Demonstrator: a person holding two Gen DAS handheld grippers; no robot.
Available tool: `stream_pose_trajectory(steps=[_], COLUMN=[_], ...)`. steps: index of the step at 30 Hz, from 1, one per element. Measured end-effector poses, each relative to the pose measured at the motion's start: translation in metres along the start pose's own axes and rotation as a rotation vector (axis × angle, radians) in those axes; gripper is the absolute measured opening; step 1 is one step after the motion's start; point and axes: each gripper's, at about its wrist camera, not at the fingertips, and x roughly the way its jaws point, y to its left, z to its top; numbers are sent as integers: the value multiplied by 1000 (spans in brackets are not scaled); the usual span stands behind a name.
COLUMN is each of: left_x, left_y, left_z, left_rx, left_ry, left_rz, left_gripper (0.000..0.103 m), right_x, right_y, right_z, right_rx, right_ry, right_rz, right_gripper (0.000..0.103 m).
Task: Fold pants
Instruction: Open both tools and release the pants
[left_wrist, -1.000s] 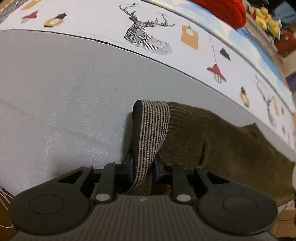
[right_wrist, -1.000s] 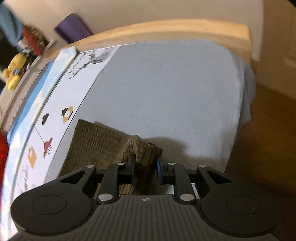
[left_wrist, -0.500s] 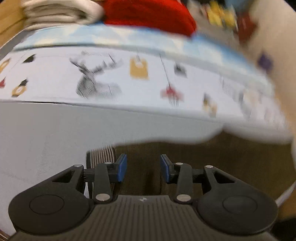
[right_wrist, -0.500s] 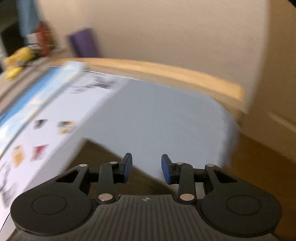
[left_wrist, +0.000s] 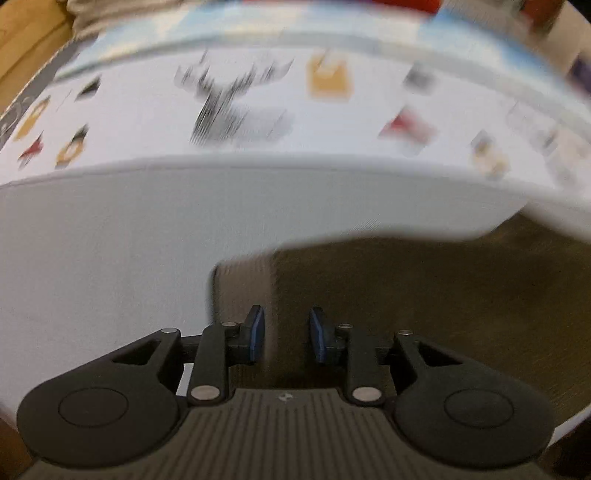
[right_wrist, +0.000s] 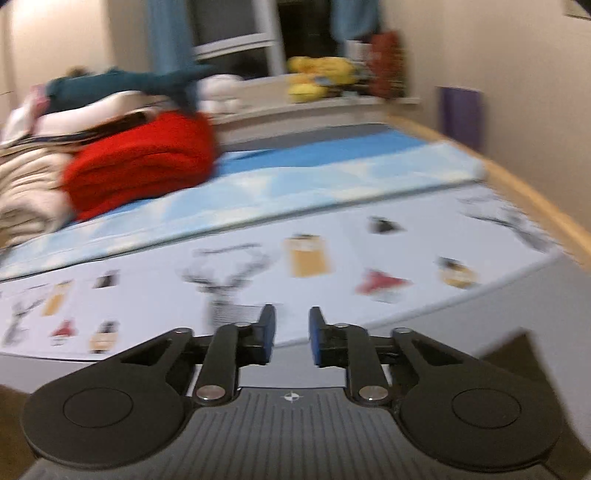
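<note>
Grey bed sheet (left_wrist: 110, 258) carries the olive-brown corduroy pants (left_wrist: 424, 302), lying flat in the left wrist view. Left gripper (left_wrist: 284, 332) hangs over their striped waistband (left_wrist: 240, 288), jaws just narrowed, parted, gripping nothing. Right wrist view: right gripper (right_wrist: 291, 332), jaws just narrowed, parted, empty, faces the red folded blanket (right_wrist: 140, 158).

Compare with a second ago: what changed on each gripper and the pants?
Both let go. The left gripper released the striped waistband; the right gripper dropped its olive fold and swung toward the red blanket. Both sets of jaws opened, then have just been closing, with nothing between the pads. The pants stay on the grey sheet.
</note>
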Motion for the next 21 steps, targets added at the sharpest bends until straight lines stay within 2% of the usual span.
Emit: stream_pose_trajectory(steps=[2,6,9,12,14,16,21], left_x=[3,-12,-15,-15,-12,-10,-8], left_y=[1,6,3,-3,-7,-8,-6], left_z=[2,7,12,13,12,13,13], left_rx=[9,-47,-64,-48,-30,-23,-21], left_ry=[4,-63,-78,-79,-71,-68,-64], left_rz=[11,-7,-14,-25,-18,-11,-18], left_gripper=[33,32,32,33,33,33,33], right_x=[1,18,38,55,71,86,116], right_y=[31,75,112,143,164,181,222], right_z=[4,10,10,4,-2,-10,-37], right_rx=[-24,-25,-80,-124,-150,-161,-200], right_ry=[0,14,56,125,179,254,442], right_rz=[52,173,214,269,309,367,467], right_gripper=[18,18,19,20,25,30,32])
